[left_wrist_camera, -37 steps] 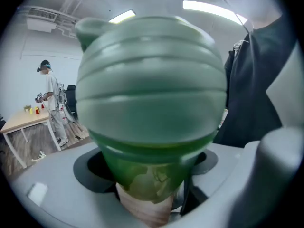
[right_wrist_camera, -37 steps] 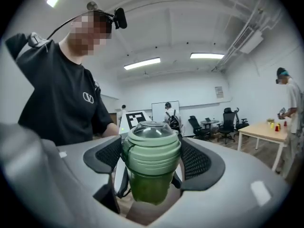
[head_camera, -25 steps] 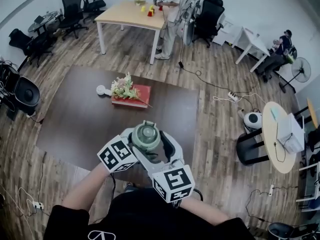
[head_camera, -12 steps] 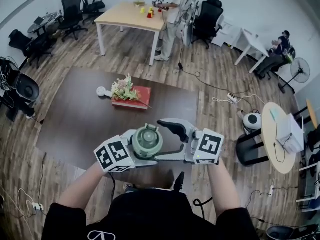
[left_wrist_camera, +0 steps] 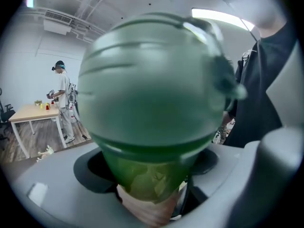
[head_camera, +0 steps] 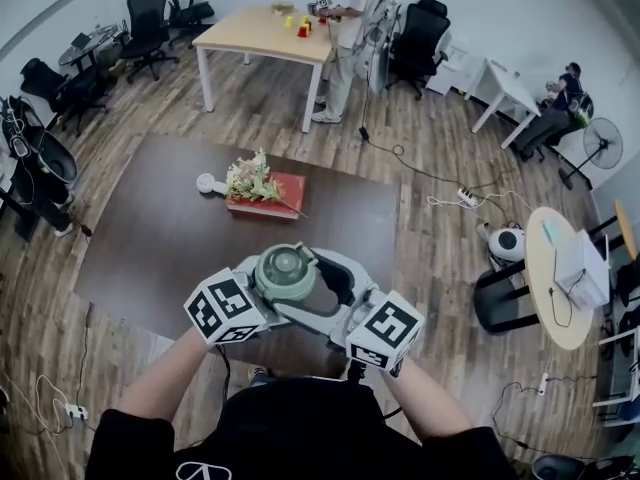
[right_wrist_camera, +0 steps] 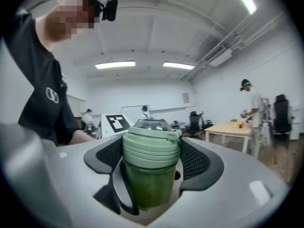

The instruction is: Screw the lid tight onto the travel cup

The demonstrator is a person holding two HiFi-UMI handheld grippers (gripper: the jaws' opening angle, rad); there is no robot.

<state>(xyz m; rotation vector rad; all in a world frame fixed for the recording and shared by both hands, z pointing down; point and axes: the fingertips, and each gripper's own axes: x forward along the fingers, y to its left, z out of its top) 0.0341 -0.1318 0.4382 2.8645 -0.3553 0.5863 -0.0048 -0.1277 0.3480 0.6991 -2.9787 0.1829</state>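
A green travel cup is held upright above the near edge of the dark table (head_camera: 150,238). Its pale green ribbed lid (head_camera: 285,271) sits on top. My left gripper (head_camera: 272,296) is shut on the cup's translucent green body (left_wrist_camera: 151,175), low down, where a pale band wraps it. The lid (left_wrist_camera: 152,89) fills the left gripper view above the jaws. My right gripper (head_camera: 308,286) reaches in from the right. Its jaws are closing on the lid (right_wrist_camera: 151,144), with the meshed pads (right_wrist_camera: 195,159) against both sides, and the green cup body (right_wrist_camera: 149,186) shows below.
On the table lie a red book (head_camera: 268,194) with a bunch of flowers and a small white round thing (head_camera: 207,181). Behind it a person (head_camera: 348,38) stands at a light wooden table (head_camera: 262,30). Office chairs (head_camera: 148,23) and cables ring the room.
Half a second ago my right gripper was off to the right, away from the cup. It has come back in and now clasps the lid. The left gripper and cup have barely moved.
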